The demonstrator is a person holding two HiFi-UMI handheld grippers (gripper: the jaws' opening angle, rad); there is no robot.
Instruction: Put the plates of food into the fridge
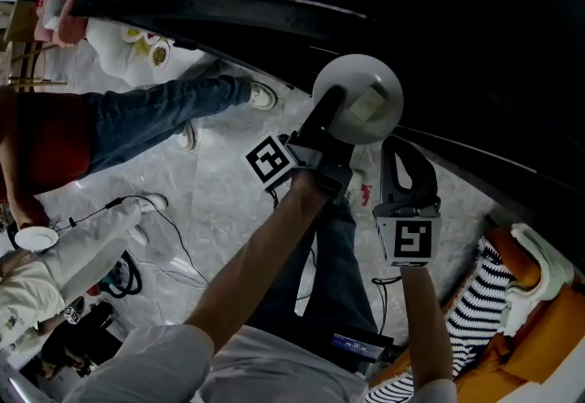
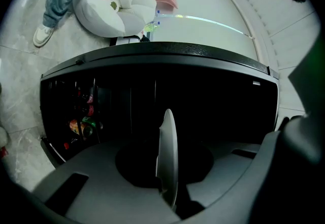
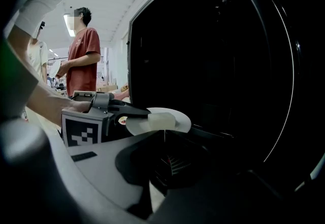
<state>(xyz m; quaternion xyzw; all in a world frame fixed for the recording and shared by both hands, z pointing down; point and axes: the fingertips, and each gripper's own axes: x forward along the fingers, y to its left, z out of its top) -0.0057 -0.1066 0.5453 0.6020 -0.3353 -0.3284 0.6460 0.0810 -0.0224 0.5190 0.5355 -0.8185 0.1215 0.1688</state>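
Note:
A white plate (image 1: 356, 98) carrying a pale block of food (image 1: 368, 104) is pinched at its near rim by my left gripper (image 1: 327, 113), which is shut on it. In the left gripper view the plate (image 2: 167, 139) stands edge-on between the jaws, facing the black fridge (image 2: 193, 96). In the right gripper view the same plate (image 3: 158, 120) is level in front of the dark fridge (image 3: 218, 55). My right gripper (image 1: 398, 154) hangs just right of the plate, jaws together and holding nothing. Its marker cube (image 1: 411, 241) faces up.
Bottles and packets (image 2: 81, 125) sit on a shelf at the fridge's left. A person in jeans (image 1: 155, 118) stands on the marble floor beside a white cushion (image 1: 137, 40). A person in a red shirt (image 3: 84, 55) stands behind. An orange seat with striped cloth (image 1: 512, 301) is at lower right.

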